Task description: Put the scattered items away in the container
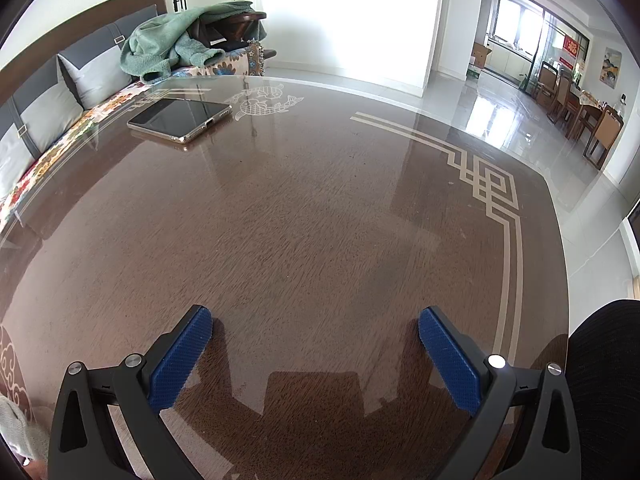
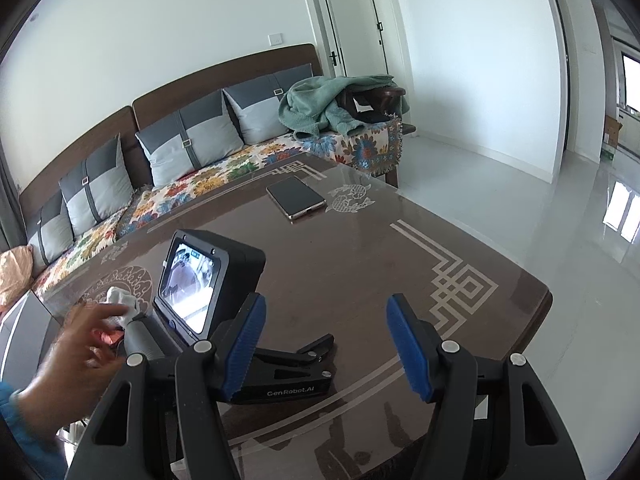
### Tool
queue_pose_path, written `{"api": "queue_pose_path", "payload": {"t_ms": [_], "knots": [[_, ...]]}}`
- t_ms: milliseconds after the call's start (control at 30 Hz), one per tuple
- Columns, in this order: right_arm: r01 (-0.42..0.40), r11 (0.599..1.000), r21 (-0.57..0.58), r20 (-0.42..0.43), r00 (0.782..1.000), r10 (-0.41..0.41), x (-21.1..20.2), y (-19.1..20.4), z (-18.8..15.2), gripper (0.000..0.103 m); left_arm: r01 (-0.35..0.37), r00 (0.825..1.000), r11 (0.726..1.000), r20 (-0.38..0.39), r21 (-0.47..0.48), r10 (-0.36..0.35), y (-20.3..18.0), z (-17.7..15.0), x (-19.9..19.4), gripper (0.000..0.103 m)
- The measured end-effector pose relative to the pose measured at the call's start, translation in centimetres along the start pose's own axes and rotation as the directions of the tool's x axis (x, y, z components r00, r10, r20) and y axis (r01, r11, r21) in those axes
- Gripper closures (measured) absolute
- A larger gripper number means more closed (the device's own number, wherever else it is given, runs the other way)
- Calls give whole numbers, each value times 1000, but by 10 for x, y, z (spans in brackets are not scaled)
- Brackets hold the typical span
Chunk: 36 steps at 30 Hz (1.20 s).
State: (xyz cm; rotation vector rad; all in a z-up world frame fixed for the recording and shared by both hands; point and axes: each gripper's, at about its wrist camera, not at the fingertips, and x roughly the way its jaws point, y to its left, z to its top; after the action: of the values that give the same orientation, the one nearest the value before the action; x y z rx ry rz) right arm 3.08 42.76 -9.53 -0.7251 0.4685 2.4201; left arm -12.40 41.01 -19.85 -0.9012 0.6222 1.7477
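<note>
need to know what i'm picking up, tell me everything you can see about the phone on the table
The phone is a slim slab with a dark, glossy screen that is off and a pale gold metal-looking frame; small ports show on its near short edge. It lies flat, screen up, angled on the glass-topped wooden table, near the far edge by the sofa, beside the fish motif. Nothing touches it but the table; neither hand-held gripper is near.

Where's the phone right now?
The phone lies flat at the table's far side near the sofa, beside the fish inlay.
</note>
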Motion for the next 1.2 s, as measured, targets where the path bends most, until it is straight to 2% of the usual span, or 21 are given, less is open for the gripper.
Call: {"api": "queue_pose_path", "payload": {"t_ms": [233, 467, 833, 1033, 1200], "knots": [[28, 1000, -14, -14, 1000, -28, 4, 2, -1, 39, 0, 1000, 1000, 0, 0, 0, 0, 2, 0, 0], [59, 995, -80, 95, 994, -51, -26, 19, 6, 39, 0, 1000, 1000, 0, 0, 0, 0, 2, 1, 0], [69, 979, -192, 25, 998, -65, -56, 106, 49, 39, 0, 1000, 1000, 0, 0, 0, 0, 2, 1, 0], [163, 950, -267, 16, 986, -165, -48, 147, 60, 39, 0, 1000, 1000, 0, 0, 0, 0, 3, 1, 0], [196, 942, -272, -57, 974, -219, -34, 159, 61, 39, 0, 1000, 1000, 0, 0, 0, 0, 3, 1, 0]]}}
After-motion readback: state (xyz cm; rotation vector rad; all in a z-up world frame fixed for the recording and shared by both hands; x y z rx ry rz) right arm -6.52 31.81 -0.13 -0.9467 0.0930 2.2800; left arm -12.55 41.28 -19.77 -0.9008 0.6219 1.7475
